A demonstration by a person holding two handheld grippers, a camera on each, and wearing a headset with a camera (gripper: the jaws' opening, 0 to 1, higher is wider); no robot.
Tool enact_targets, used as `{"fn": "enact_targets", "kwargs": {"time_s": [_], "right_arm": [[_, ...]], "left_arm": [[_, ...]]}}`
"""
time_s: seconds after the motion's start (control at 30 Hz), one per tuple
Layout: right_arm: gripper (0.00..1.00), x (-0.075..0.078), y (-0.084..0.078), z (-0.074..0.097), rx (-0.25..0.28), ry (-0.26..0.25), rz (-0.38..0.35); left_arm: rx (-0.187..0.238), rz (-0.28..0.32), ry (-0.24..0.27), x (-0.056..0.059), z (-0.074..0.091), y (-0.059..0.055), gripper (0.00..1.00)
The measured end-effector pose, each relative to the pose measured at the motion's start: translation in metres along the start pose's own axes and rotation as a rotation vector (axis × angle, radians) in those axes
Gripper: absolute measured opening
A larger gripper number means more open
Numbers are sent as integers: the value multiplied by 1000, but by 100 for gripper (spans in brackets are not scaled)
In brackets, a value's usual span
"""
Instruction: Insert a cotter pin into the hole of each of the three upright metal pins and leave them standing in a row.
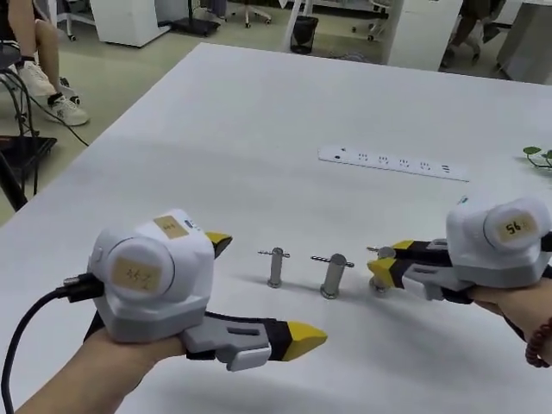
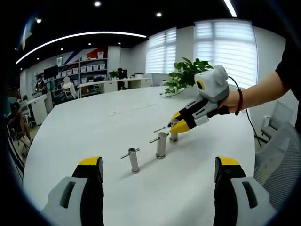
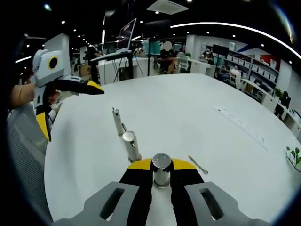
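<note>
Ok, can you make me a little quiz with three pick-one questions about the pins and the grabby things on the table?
1. How many metal pins stand upright?
A two
B three
C five

2. Where is the white power strip?
A on the table, beyond the pins
B on the floor
C on a chair

3. How is the left gripper?
A shut on a pin
B open, holding nothing
C shut on the power strip

Answers:
1 B: the head view shows three standing in a row.
2 A: it lies flat on the white top, past the row.
3 B: its yellow-tipped jaws stand wide apart with nothing gripped between them.
</note>
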State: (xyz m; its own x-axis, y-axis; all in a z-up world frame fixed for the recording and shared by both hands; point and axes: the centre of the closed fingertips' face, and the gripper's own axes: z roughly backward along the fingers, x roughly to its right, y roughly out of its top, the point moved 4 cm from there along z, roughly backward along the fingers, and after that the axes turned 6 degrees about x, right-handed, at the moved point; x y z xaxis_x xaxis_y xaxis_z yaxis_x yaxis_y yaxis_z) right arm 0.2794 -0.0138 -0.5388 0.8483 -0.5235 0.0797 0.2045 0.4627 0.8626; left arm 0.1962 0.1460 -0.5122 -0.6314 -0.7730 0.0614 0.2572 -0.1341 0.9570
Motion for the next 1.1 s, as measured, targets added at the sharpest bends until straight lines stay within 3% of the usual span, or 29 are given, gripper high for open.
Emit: {"fn": "enact_targets", "kwargs": {"time_s": [0.53,0.97,1.1], "right_arm": [[8,-32,-7,7,5,49,21],[8,-62,-6,3,36,168,49],[8,-66,-7,0,24,190,62]], "left_arm": [[6,-22,-10,4,2,2,98],[0,-32,-17,7,4,0,98],[-6,-34,-20,8,3,-1,98]]}}
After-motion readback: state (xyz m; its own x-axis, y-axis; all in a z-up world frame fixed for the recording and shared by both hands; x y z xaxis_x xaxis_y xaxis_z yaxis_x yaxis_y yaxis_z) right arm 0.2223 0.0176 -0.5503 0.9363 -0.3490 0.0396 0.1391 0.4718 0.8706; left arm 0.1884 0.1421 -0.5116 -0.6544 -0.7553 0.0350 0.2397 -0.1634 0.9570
